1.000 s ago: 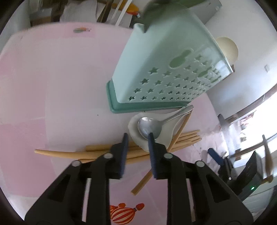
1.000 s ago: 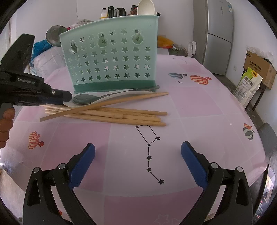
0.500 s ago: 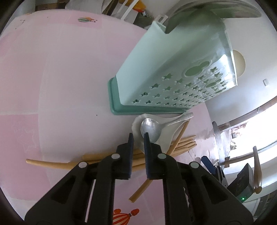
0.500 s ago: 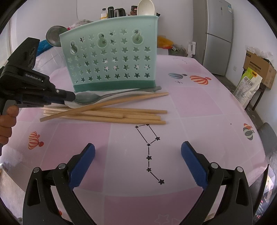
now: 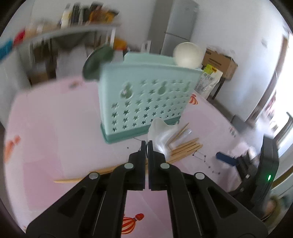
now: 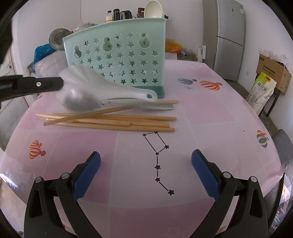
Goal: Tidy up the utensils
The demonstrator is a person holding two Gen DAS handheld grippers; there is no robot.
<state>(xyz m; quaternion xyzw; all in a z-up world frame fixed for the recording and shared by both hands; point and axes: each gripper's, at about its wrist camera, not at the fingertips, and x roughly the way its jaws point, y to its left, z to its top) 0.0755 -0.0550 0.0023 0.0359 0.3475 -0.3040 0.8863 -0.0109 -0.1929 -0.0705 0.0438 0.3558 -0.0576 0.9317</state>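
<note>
**Two grippers, one white spoon gripped at its bowl**

One white ceramic spoon (image 6: pixel 102 87) is pinched at the rim of its bowl by the left gripper (image 5: pixel 146 144), whose jaws are pressed together on it; the bowl end is raised off the table, blurred, while the handle tip is seen down by the chopsticks; a metal spoon (image 6: pixel 128 104) is seen beneath it, lying on the pile; whether the two spoons touch cannot be told.

Several wooden chopsticks (image 6: pixel 109 120) are laid in a loose bundle on the pink tablecloth (image 6: pixel 210 113), one of them crossed at a slant over the rest; the bundle is set just in front of the mint-green utensil holder (image 6: pixel 117 55), which is stood upright and pierced with star-shaped holes; a pale ladle (image 6: pixel 153 9) and a steel ladle (image 6: pixel 57 39) are seen sticking out above its rim.

The right gripper (image 6: pixel 146 174) is held wide open over bare tablecloth, near the chopsticks, with nothing between its blue pads (image 6: pixel 87 174).
</note>
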